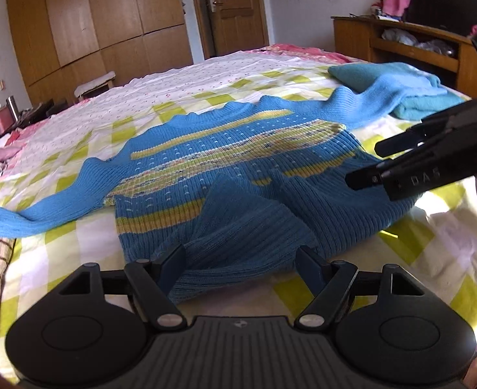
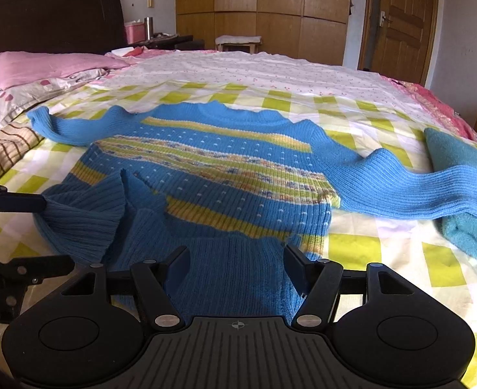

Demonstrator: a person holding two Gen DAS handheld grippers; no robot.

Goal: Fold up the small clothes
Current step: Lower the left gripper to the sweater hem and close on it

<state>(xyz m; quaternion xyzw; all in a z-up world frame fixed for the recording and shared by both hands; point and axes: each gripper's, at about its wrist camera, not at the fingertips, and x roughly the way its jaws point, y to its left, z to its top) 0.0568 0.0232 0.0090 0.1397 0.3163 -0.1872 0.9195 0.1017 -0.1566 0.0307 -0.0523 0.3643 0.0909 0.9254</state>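
- Two grippers sit at the near hem of the blue knit sweater (image 2: 212, 175), which lies face up on the checked bed cover (image 2: 361, 249), collar away from both cameras, sleeves spread to either side; its long axis runs straight ahead from hem to collar
- left gripper (image 1: 241, 264): jaws spread, with a lifted bunch of ribbed hem between the fingers; whether the pads truly press the knit I cannot tell — the gap looks too wide for a firm pinch
- right gripper (image 2: 236, 261): jaws likewise spread, the hem band lying between them and under them, not visibly clamped
- the hem is already rucked up and partly turned over on the left gripper's side, flatter on the right
- both stand about equally near the hem — the collar is well ahead of both; my judgement: the coming fold carries hem toward collar along that axis
- a folded teal garment (image 2: 465, 194) lies beside the right-hand sleeve, touching it
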